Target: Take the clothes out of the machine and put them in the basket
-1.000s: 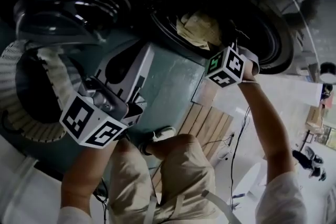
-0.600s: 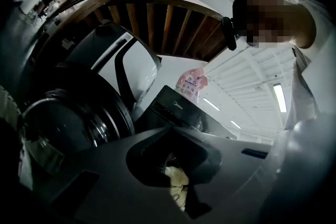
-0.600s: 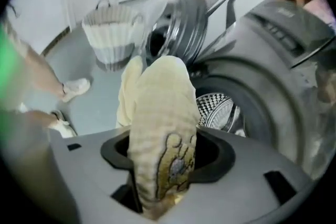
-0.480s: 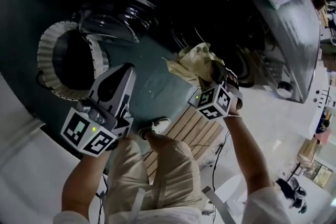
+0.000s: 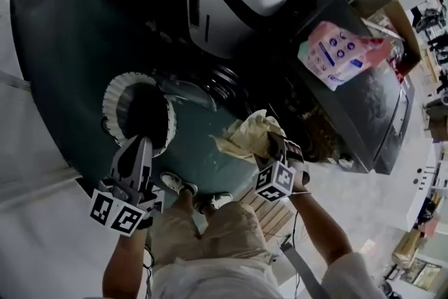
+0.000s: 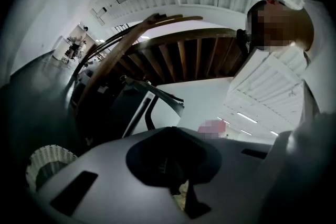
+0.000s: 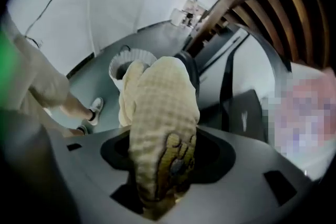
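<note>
Yellow waffle-weave cloth (image 5: 250, 136), 1 piece, clear of machine (image 5: 381, 105), hangs beside basket (image 5: 110, 96), not yet in. Right gripper (image 5: 271, 148) half closed, pinching cloth. Left gripper (image 5: 143, 145) jaws together, empty. Remaining: drop into basket; drum contents unseen.

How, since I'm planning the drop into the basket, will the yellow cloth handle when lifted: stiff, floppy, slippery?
Probably floppy: the yellow cloth droops in soft folds from the right hand-held gripper, clamped on one bunched end. Likely light, since that single pinch carries it. Its waffle weave looks grippy, so slipping seems unlikely.
</note>
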A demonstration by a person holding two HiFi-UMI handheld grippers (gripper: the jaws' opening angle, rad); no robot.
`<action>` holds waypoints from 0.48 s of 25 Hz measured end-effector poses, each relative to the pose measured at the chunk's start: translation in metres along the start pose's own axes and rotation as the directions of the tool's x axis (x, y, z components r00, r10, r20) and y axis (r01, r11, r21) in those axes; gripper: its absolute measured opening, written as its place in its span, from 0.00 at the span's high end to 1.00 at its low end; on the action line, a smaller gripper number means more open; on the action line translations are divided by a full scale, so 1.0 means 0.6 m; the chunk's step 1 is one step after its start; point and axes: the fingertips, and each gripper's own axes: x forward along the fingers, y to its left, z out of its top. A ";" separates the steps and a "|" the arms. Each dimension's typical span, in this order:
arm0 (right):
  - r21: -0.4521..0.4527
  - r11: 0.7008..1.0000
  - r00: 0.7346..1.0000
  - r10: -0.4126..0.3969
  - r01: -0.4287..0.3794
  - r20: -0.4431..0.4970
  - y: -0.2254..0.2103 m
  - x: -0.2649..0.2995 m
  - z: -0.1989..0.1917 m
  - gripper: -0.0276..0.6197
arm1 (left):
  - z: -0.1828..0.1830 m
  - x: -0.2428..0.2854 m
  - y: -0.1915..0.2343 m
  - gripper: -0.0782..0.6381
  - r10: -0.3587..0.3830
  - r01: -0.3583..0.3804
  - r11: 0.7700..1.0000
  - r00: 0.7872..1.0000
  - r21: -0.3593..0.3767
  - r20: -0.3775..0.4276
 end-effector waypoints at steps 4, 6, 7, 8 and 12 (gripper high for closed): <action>-0.029 0.999 0.998 0.027 -0.026 0.048 0.001 -0.030 0.150 0.55 | 0.099 -0.070 0.081 0.87 0.090 -0.087 0.996 0.992 -0.036 0.087; -0.026 0.998 0.996 0.051 -0.049 0.067 0.014 -0.039 0.220 0.55 | 0.138 -0.108 0.114 0.87 0.118 -0.113 0.992 0.986 -0.049 0.115; -0.033 0.998 0.995 0.064 -0.062 0.077 0.024 -0.043 0.256 0.55 | 0.155 -0.126 0.130 0.87 0.133 -0.127 0.990 0.983 -0.059 0.127; -0.044 0.996 0.993 0.078 -0.075 0.091 0.033 -0.045 0.293 0.55 | 0.170 -0.143 0.147 0.87 0.151 -0.142 0.987 0.979 -0.071 0.140; -0.122 0.983 0.974 0.154 -0.135 0.164 0.081 -0.050 0.437 0.55 | 0.222 -0.200 0.205 0.87 0.235 -0.217 0.970 0.952 -0.107 0.198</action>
